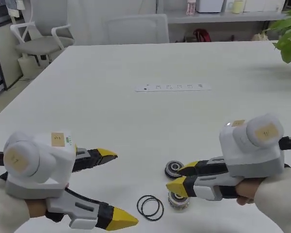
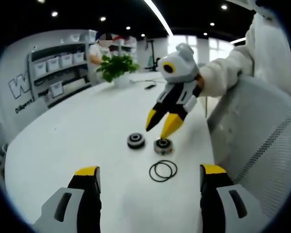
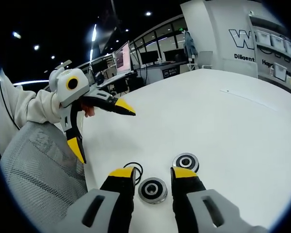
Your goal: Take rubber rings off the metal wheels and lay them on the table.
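Two thin black rubber rings (image 1: 150, 207) lie overlapping on the white table (image 1: 136, 121) near its front edge. Right of them stands a bare metal wheel (image 1: 178, 200); a second wheel (image 1: 173, 168) with a black rim sits just behind it. My right gripper (image 1: 177, 178) is open, its yellow tips low over the bare wheel (image 3: 153, 189), one on each side of it. My left gripper (image 1: 117, 188) is open wide and holds nothing, with the rings (image 2: 163, 170) on the table ahead of it. In the left gripper view, the right gripper (image 2: 160, 128) hangs above the bare wheel (image 2: 163, 146).
A white power strip (image 1: 172, 87) lies mid-table. A potted plant (image 1: 288, 39) stands at the far right edge, and office chairs (image 1: 136, 28) wait behind the table. A mesh chair back (image 2: 262, 145) is close to the table's front edge.
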`<control>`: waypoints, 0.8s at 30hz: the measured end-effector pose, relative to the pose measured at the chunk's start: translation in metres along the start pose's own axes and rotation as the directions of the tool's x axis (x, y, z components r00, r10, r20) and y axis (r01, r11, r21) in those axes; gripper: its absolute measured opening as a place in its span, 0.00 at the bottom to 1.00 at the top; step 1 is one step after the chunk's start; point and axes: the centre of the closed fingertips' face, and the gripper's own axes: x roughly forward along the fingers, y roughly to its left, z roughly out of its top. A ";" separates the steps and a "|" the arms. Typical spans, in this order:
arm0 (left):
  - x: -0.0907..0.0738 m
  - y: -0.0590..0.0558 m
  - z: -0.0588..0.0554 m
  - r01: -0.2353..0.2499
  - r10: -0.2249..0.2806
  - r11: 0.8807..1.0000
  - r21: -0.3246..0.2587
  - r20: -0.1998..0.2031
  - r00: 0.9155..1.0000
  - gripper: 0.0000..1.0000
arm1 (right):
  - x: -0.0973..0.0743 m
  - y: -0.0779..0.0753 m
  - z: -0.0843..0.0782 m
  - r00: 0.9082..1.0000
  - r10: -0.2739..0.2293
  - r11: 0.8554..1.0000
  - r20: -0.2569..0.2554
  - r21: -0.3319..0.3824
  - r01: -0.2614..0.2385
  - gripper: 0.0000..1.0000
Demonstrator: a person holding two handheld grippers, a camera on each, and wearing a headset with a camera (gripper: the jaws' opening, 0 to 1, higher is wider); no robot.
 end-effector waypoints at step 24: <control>-0.018 0.030 0.045 -0.050 0.056 0.998 -0.048 0.121 0.991 0.87 | -0.039 -0.042 0.014 0.997 -0.061 0.998 0.053 0.015 0.061 0.49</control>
